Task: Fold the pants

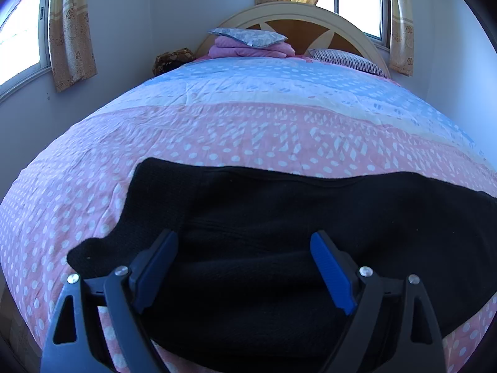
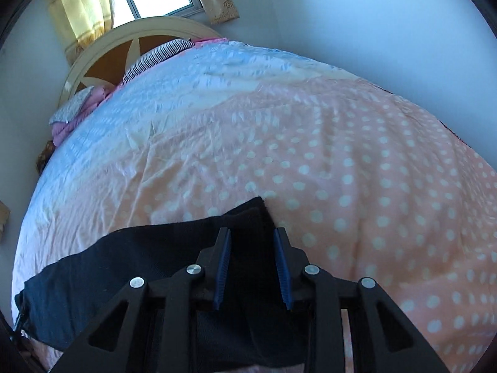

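Note:
Black pants (image 1: 279, 211) lie flat across the near part of the bed, on a pink polka-dot quilt (image 1: 217, 130). My left gripper (image 1: 245, 242) is wide open just above the pants near their left end, with blue pads (image 1: 329, 267). In the right wrist view the pants (image 2: 124, 264) run off to the left, with one end pointing up the bed. My right gripper (image 2: 252, 233) hangs over that end, its jaws partly apart with black cloth between them; I cannot tell whether the pads touch it.
The quilt (image 2: 341, 155) turns blue toward the headboard (image 1: 298, 15). Pillows and a folded pink blanket (image 1: 248, 46) lie at the head. Windows with yellow curtains (image 1: 71, 31) are on the left and behind; a wall runs along the bed's right side.

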### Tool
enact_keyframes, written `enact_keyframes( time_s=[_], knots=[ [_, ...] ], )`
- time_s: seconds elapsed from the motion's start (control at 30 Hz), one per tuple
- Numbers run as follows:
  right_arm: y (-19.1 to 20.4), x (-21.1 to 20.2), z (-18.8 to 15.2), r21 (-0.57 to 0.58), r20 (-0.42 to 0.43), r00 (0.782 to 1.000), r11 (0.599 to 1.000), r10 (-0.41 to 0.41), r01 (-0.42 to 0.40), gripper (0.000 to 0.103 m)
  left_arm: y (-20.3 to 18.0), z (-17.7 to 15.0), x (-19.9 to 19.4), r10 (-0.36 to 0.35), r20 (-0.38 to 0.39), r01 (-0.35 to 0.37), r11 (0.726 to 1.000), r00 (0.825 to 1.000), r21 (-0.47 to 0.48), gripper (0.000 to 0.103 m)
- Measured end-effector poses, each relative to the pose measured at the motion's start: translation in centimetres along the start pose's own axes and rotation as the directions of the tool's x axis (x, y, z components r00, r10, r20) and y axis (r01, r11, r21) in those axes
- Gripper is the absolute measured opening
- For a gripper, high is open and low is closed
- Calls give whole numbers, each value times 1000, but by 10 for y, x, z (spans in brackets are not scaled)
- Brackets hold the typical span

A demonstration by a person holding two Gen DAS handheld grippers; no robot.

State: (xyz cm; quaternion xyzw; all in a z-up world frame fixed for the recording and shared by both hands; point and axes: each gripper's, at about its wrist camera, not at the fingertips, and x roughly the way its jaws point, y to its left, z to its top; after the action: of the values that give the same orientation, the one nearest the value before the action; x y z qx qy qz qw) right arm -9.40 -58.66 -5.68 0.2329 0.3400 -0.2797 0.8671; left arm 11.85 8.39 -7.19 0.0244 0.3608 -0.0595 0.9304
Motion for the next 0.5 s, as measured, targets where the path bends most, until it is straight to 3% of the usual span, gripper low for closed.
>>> enact_keyframes(
  time_s=[0.07,0.1,0.17,0.4,0.5],
  knots=[
    [7,2,1,-60,16,1000,998,-21,22,12,0,0,0,1,0,-1,1000,1000,1,90],
    [12,-2,3,-90,23,999,995,-30,32,9,0,0,0,2,-1,-2,1000,1000,2,91],
    [15,-9,4,-125,28,999,991,-38,42,8,-1,0,1,5,-2,-5,1000,1000,4,91],
    [0,-14,21,-72,75,997,997,24,-19,7,-2,0,1,10,-2,-10,1000,1000,8,91],
    [-10,1,25,-24,19,1000,1000,19,-19,8,-3,1,1,14,-3,-14,1000,1000,10,91]
  ],
)
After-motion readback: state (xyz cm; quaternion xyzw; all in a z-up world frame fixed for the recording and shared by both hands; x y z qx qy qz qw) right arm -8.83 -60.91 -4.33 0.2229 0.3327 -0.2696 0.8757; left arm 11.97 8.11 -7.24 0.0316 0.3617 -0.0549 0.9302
